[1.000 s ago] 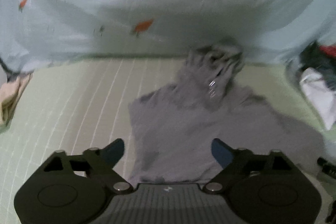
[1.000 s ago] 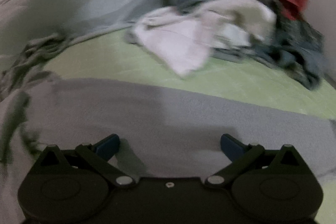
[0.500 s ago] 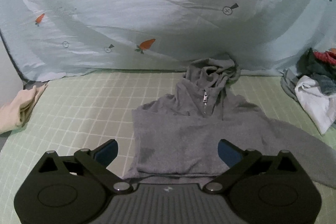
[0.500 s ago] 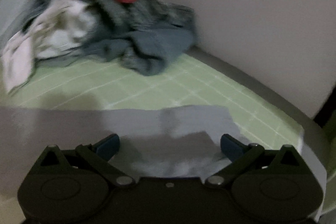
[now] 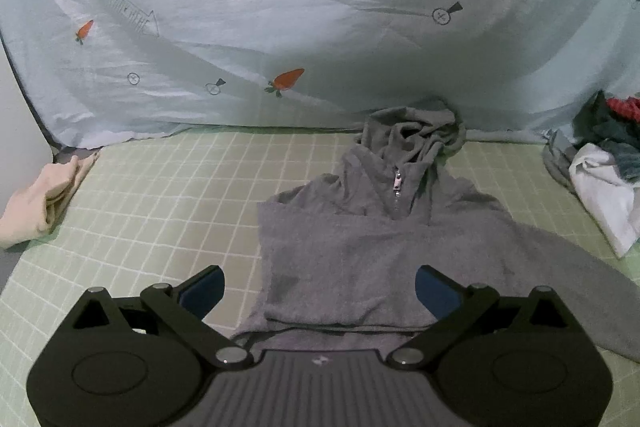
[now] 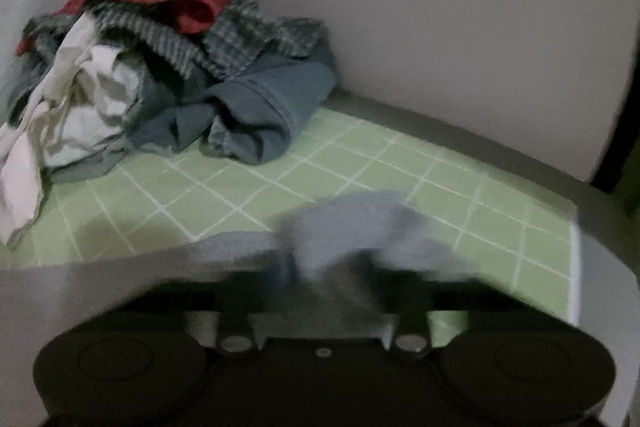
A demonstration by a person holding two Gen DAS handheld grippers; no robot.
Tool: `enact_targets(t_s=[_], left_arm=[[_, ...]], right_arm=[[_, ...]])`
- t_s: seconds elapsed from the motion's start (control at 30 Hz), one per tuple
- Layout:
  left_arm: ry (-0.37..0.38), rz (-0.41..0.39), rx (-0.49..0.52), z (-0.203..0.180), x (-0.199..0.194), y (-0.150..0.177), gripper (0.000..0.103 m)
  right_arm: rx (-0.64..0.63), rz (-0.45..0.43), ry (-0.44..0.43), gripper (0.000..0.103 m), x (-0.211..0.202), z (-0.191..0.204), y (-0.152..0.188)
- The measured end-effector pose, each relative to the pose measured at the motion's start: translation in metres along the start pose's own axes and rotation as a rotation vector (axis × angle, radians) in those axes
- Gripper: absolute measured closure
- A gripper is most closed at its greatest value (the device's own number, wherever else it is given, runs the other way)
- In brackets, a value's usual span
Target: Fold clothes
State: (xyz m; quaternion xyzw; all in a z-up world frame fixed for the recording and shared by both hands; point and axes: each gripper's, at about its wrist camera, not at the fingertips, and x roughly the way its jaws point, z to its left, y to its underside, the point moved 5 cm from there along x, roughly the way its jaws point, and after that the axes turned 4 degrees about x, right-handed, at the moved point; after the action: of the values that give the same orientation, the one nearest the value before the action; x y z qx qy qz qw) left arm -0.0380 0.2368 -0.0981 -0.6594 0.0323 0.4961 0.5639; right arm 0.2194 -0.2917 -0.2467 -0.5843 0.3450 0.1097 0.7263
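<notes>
The left gripper (image 5: 318,291) is hovering low in the left wrist view, tipped down toward the bed, its two blue-padded fingers (image 5: 200,289) standing wide apart with nothing between them. Right beyond them the grey zip-neck hooded sweatshirt (image 5: 360,239) is lying flat in the centre of the frame, hood bunched at the top against the pale blue carrot-print quilt (image 5: 280,7) that is filling the whole upper half. Its hem is running along just above the gripper body, and one long sleeve is stretching away to the lower right edge.

Over in the right wrist view, the right gripper (image 6: 332,279) is angling down at the bottom centre, and its jaws are closing, blurred, with the grey cuff end of that sleeve (image 6: 352,227) bunching up between them. Whether the pads are pressing yet, I cannot tell through the blur.

Room to move: the light green checked bedsheet (image 5: 160,203) is lying open across the left centre, out to a folded cream cloth (image 5: 36,203) at the left edge. On the right, the sheet's edge is sitting close by the sleeve end, with a pale wall (image 6: 440,7) behind, and a heap of red, white and blue-grey clothes (image 6: 160,59) is crowding the upper left of that view.
</notes>
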Motion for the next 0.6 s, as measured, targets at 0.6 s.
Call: enact_targets(t_s=[0.6], left_arm=[[0.028,-0.019,-0.094,0.033,0.013,-0.011,0.002]], right_arm=[[0.314,0.441,-0.864,0.094,-0.112,0.227,0.051]])
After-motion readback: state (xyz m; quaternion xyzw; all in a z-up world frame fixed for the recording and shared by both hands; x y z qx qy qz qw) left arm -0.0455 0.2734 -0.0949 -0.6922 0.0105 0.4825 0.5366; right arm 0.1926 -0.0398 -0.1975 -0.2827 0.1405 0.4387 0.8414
